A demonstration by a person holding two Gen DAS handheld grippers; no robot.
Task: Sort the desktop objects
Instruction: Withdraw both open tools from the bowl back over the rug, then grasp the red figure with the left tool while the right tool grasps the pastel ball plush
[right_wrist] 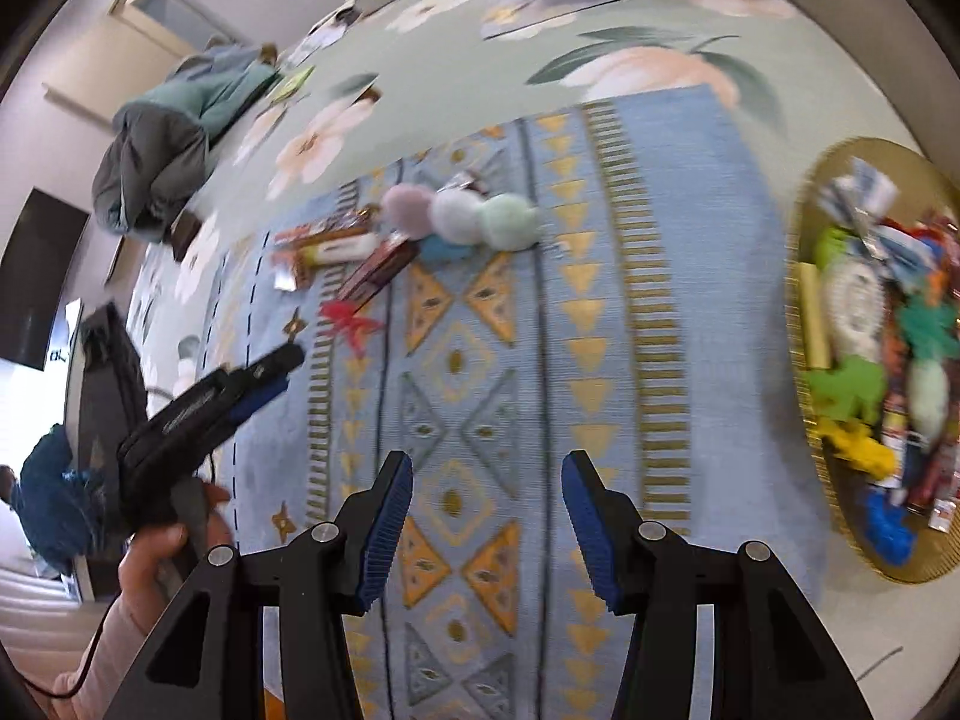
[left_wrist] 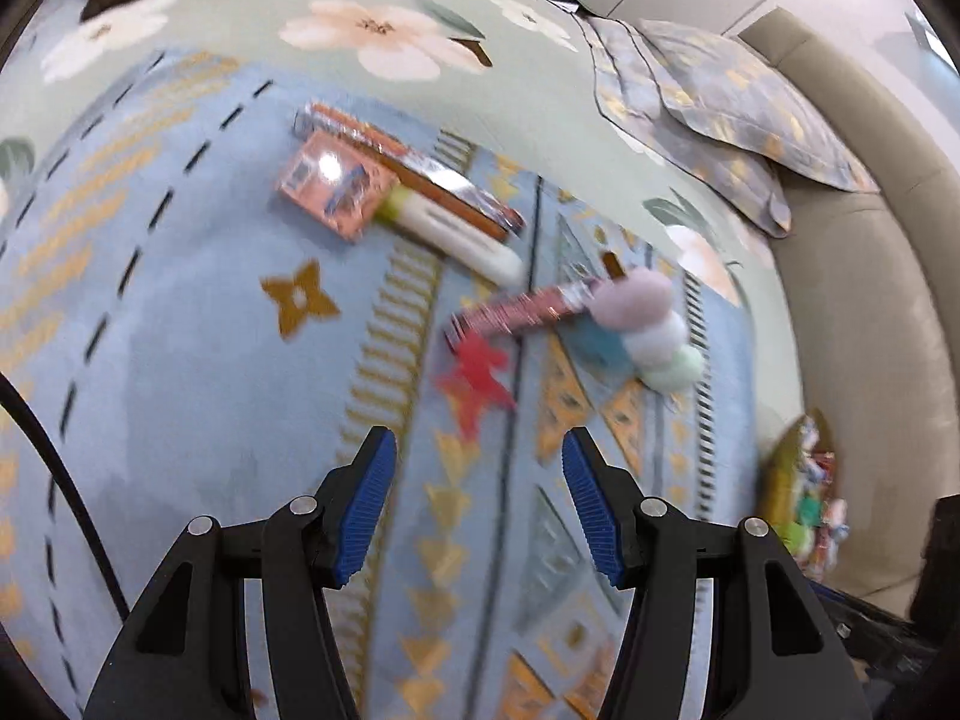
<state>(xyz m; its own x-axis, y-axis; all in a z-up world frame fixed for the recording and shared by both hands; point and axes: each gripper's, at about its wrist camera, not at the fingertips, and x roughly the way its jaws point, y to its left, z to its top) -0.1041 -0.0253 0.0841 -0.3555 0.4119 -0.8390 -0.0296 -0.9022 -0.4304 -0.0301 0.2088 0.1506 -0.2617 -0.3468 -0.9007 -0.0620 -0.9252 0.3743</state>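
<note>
Loose objects lie on a blue patterned cloth (left_wrist: 198, 360). A red star-shaped toy (left_wrist: 477, 381) lies just ahead of my left gripper (left_wrist: 480, 450), whose jaws stand open and empty above the cloth. Farther off lie a pink snack pack (left_wrist: 519, 312), three pastel pompoms (left_wrist: 651, 330), a white tube (left_wrist: 453, 234) and an orange box (left_wrist: 333, 183). In the right wrist view my right gripper (right_wrist: 487, 474) is open and empty over the cloth, with the pompoms (right_wrist: 459, 216) and the red toy (right_wrist: 348, 318) well ahead. A gold tray (right_wrist: 810, 420) at right holds several sorted toys.
The left gripper's body (right_wrist: 204, 414) and the hand (right_wrist: 162, 558) holding it show at the left of the right wrist view. A floral bedspread (left_wrist: 372, 36) and a pillow (left_wrist: 720, 114) lie beyond the cloth. A beige padded edge (left_wrist: 870, 276) runs along the right.
</note>
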